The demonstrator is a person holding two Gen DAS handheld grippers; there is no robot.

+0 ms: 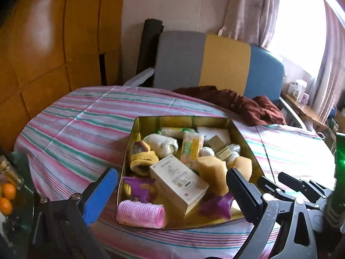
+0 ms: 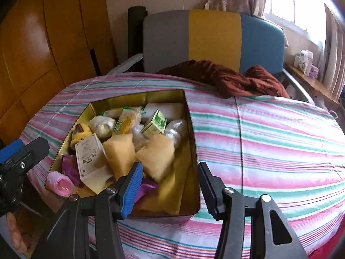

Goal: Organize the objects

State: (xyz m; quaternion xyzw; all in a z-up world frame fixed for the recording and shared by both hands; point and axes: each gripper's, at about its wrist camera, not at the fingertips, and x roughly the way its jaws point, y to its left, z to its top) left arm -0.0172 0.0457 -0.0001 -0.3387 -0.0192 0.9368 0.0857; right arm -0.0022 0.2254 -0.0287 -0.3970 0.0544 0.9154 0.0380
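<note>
Left hand-held gripper [image 1: 172, 191] wide open, above tin [image 1: 129, 133] near end

My tin [image 1: 138, 129] is shiny gold metal, sitting on smooth striped cloth [image 1: 75, 118]. Inside it: spongy matt foam blocks [image 1: 212, 173], a matt white card box [image 1: 179, 181], a ribbed pink plastic roller [image 1: 141, 213], glossy purple wrappers [image 1: 215, 205]. Behind the tin, crumpled maroon fabric [image 1: 237, 103]; left of it, glossy wood panels [image 1: 43, 43].

A home room: striped tablecloth [image 2: 269, 133], upholstered chair [image 2: 213, 41], window curtains [image 1: 252, 6], wooden wardrobe [image 1: 54, 43].
</note>
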